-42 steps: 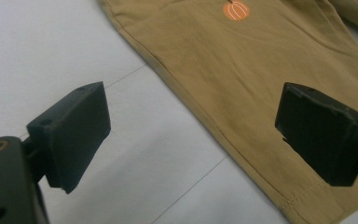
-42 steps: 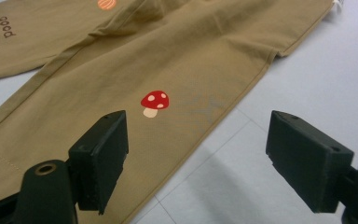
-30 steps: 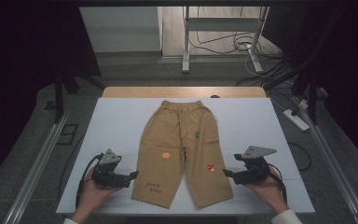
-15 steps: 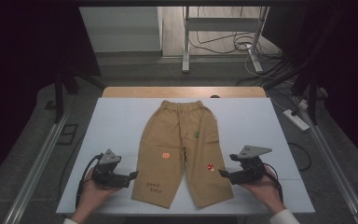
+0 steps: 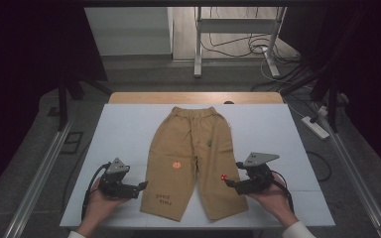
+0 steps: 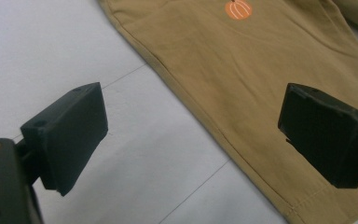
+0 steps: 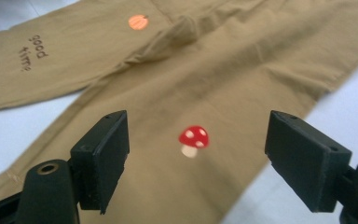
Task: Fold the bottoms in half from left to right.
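A white table [image 5: 119,134] — beyond it a metal stand [image 5: 238,29], floor cables [image 5: 248,49].

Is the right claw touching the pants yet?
Apart. In the right gripper view, the right claw is wide open above the pants, mushroom showing between its jaws.

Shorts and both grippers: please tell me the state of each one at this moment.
Shorts: spread flat on the white table, waistband at the far end, not gripped.
Left gripper: jaws open, at the outer edge of one leg, holding nothing.
Right gripper: jaws open, beside the red mushroom print, holding nothing.
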A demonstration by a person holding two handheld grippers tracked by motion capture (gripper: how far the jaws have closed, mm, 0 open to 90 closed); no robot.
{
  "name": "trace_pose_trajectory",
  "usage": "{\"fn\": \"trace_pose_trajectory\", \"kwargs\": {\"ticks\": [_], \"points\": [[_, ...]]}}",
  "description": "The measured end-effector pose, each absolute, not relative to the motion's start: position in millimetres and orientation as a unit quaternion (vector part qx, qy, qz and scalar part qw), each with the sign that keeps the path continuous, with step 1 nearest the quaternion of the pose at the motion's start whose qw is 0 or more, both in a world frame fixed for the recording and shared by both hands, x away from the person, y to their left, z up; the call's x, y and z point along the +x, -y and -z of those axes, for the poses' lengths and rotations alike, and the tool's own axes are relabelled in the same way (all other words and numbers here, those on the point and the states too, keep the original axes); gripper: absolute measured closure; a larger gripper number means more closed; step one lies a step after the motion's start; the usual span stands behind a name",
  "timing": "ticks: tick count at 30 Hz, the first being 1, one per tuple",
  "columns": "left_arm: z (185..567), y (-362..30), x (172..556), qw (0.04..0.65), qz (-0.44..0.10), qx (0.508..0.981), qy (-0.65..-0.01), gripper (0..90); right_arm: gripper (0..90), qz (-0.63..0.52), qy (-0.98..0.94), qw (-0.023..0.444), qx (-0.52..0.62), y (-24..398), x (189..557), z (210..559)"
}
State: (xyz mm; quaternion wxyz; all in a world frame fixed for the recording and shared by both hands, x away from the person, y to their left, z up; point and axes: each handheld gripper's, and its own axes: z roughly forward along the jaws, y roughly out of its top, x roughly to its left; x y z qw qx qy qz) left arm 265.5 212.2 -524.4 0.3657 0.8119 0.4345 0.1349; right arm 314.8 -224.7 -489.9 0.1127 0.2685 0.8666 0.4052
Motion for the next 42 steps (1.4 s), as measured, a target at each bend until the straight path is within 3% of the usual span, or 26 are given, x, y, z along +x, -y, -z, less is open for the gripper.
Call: {"fn": "trace_pose_trajectory", "kwargs": {"ticks": [17,42], "points": [[525,-212,266,0.365,-0.137,0.813,-0.431,7.8,22.0,-0.407,-0.879,0.092,0.232,176,317,488],[526,-214,267,0.369,-0.136,0.809,-0.437,7.8,22.0,-0.405,-0.889,0.08,0.198,136,314,490]]}}
